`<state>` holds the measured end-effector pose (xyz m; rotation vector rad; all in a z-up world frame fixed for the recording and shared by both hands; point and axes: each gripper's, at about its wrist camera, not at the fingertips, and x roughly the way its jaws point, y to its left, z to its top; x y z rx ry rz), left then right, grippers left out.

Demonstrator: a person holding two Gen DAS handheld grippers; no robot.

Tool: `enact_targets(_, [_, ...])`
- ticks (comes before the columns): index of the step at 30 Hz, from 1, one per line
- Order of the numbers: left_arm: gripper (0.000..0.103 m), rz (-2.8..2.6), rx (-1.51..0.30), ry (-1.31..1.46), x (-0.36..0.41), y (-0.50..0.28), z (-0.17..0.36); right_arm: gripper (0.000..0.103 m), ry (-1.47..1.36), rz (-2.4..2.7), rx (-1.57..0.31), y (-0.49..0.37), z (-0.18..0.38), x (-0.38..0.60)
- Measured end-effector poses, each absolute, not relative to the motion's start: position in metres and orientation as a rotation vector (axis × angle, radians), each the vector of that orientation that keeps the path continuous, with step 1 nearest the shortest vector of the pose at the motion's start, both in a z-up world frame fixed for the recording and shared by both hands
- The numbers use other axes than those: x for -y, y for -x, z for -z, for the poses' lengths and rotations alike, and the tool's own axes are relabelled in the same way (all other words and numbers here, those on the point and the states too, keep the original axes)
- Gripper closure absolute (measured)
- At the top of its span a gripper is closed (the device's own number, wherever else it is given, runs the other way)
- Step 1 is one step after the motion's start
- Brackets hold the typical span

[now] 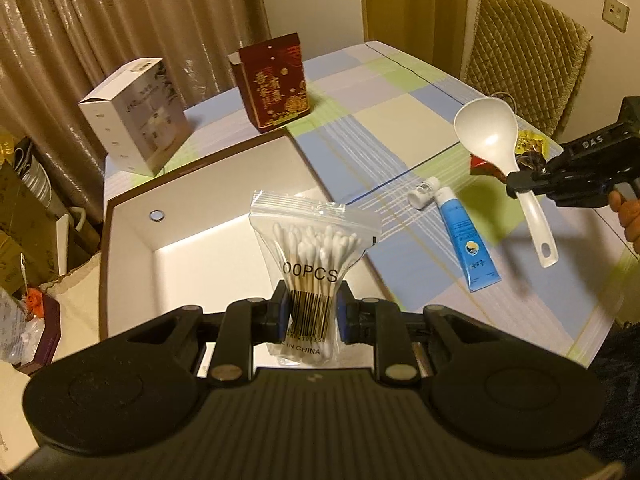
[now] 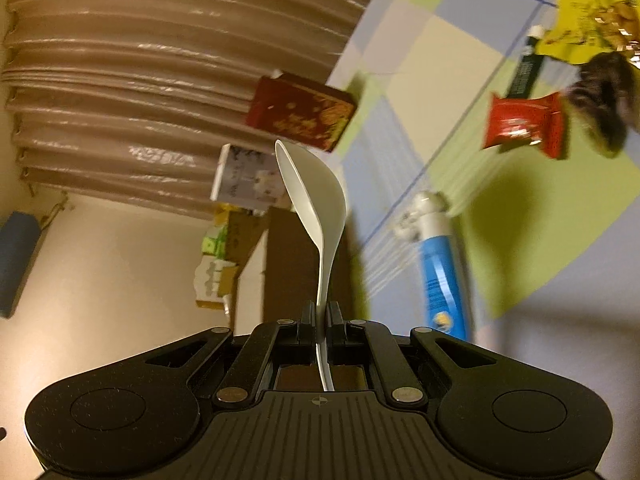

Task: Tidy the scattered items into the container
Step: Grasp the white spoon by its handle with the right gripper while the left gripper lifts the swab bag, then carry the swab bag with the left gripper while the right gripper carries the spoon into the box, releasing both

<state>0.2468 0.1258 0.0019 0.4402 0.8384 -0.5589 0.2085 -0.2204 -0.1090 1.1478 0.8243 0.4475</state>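
Fingers of the left gripper [image 1: 312, 314] pinch the cotton-swab bag [image 1: 311, 254]; the right gripper [image 2: 320, 316] clamps the white spoon [image 2: 316, 204] handle.

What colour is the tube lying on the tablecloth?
Blue with a white cap: the tube, clearest in the left wrist view.

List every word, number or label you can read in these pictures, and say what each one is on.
"00PCS": bag of cotton swabs, first character cut off.
"IN CHINA": bottom of the same bag, under a barcode whose digits are too small to read.
"DAS": right gripper, which holds the white spoon.
Gold Chinese characters: red box, not legible.
Print on the white box, blue tube, red packet and yellow packet: too blurred.
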Motion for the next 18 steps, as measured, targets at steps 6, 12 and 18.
enact_targets(6, [0.084, 0.531, -0.830, -0.431, -0.146, -0.243, -0.003, 0.096, -1.126, -0.499, -0.828, -0.212, 0.099, 0.196])
enact_targets(12, [0.084, 0.483, -0.829, -0.424, -0.166, -0.244, -0.002, 0.096, -1.091, -0.594, -0.855, -0.216, 0.088, 0.166])
enact_targets(18, [0.084, 0.447, -0.827, -0.410, -0.181, -0.248, -0.003, 0.096, -1.052, -0.702, -0.878, -0.236, 0.076, 0.126])
